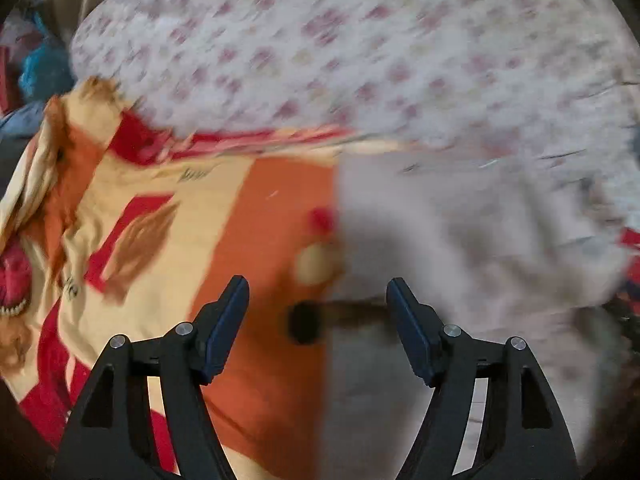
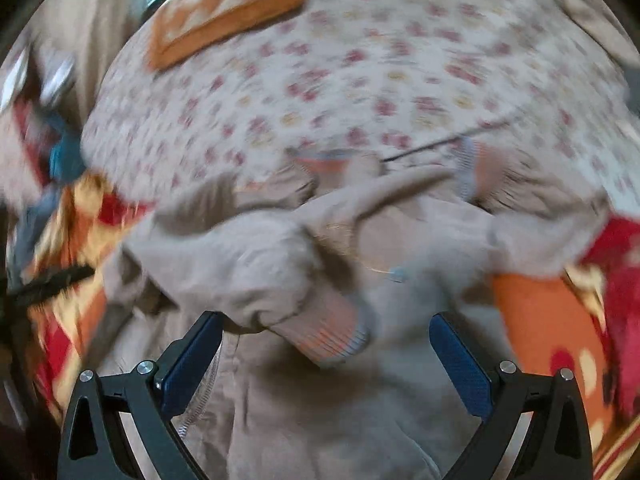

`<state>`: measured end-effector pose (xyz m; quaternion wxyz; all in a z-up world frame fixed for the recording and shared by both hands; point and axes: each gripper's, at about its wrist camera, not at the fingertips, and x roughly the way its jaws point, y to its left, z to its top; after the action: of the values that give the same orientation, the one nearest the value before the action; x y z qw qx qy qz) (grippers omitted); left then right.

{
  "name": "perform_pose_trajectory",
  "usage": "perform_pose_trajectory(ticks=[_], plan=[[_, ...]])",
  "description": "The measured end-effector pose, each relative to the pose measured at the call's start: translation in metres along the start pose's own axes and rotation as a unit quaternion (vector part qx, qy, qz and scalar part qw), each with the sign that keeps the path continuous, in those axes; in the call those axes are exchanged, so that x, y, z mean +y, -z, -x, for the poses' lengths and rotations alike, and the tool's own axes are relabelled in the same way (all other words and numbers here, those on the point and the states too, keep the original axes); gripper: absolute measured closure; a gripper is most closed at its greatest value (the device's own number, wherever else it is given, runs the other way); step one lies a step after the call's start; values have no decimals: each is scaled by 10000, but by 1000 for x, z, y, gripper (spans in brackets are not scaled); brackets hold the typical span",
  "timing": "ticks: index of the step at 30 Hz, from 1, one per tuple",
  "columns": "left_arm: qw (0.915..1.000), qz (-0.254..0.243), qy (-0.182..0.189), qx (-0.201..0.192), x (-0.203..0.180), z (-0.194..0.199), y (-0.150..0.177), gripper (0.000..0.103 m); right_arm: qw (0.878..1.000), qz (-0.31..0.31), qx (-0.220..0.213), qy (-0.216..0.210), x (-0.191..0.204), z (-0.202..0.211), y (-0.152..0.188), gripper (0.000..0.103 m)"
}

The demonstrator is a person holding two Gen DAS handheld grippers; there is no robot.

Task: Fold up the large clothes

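While the beige jacket (image 2: 304, 248) lies crumpled on the bed, one sleeve is flopped across its body w/ the striped ribbed cuff (image 2: 336, 336) resting between the right gripper (image 2: 326, 356) fingers — jaws wide, pads clear of the cloth, nothing held. A zip edge runs down the jacket front just inside the left-side finger (image 2: 192, 364). In the left wrist view the same garment (image 1: 460, 248) fills the right half, blurred; its straight edge lies over an orange, cream & red patterned blanket (image 1: 256, 232). The left gripper (image 1: 318, 320) hangs above that edge, jaws partly apart, nothing between them. A dark blurred object sits in the gap, can't tell what. Beyond the jacket spreads a pale floral bedsheet (image 2: 360, 80), w/ an orange patterned cushion (image 2: 228, 8) near its far end. Blue cloth (image 1: 44, 68) is bunched at the left edge.
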<state>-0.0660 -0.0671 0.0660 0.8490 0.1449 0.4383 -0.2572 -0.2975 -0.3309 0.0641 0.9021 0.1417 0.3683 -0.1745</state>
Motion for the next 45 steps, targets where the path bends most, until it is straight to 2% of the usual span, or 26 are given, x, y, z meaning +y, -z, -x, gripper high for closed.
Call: perform_pose_trajectory(ticks=[2,3,4,5,6,8,10,11,13,17,21,23,24,25,27,29,31,33,35,37,41,43,45], plan=[[9992,3,91,388,2,-23,4,32,9985,412,232,260,9,-23,-1,4],[9988,-26,162,450,-1,-27,4,32,9967,599,357,409,11,-33,-2,32],[9988,-132,154,443,-9,-30,4,32,9952,739,434,470,12,-40,-4,73],[9989,-278,62,383,-17,-31,3,32,9946,742,503,525,10,-42,-9,79],[9986,-428,-84,308,-23,-32,2,31,9952,655,438,573,6,-38,-13,79],[9968,-662,-394,191,-30,-36,1,31,9961,408,-108,771,-8,-15,-21,79],[9959,-672,-579,178,-29,-44,-1,31,9899,294,-530,1280,-20,1,-26,79],[9963,-579,-610,164,-27,-47,-2,31,9871,284,-595,1460,-26,1,-27,79],[9977,-244,-621,114,-18,-56,-7,31,9855,262,-382,1634,-39,-9,-25,79],[9975,486,-507,-29,8,-53,-14,31,9903,134,160,1377,-49,-33,-17,79],[9914,1229,-386,-240,41,-41,-16,31,9917,343,-20,1240,-32,-30,-23,79],[9893,1415,-349,-53,51,-47,-13,31,9917,437,-124,1199,-18,-30,-23,79],[9889,1433,-379,35,52,-49,-11,31,9908,549,-44,1236,-12,-36,-22,76],[9885,1448,-405,152,52,-52,-9,31,9872,814,238,1353,-7,-50,-19,63],[9885,1412,-443,306,50,-52,-7,31,9724,1177,1059,1715,-8,-79,-5,59],[9893,1318,-487,393,48,-44,-6,31,9813,932,770,1500,-20,-59,3,54],[9904,1242,-484,378,47,-30,-3,31,9882,505,750,1237,-38,-33,8,48],[9905,1247,-478,343,49,-20,0,31,9922,144,542,1116,-52,-6,9,42],[9889,1345,-605,173,50,-6,3,31,9945,-117,169,1030,-58,19,5,39],[9874,1386,-754,-123,47,9,4,31,9970,-199,-98,742,-51,32,-7,39],[9836,1276,-998,-795,37,30,-1,30,9994,32,-189,271,-16,16,-28,39],[9848,1267,-707,-955,32,30,-5,30,9992,282,-122,247,3,-4,-33,40],[9881,1224,-316,-872,22,21,-10,30,9989,415,41,232,17,-28,-36,42]])
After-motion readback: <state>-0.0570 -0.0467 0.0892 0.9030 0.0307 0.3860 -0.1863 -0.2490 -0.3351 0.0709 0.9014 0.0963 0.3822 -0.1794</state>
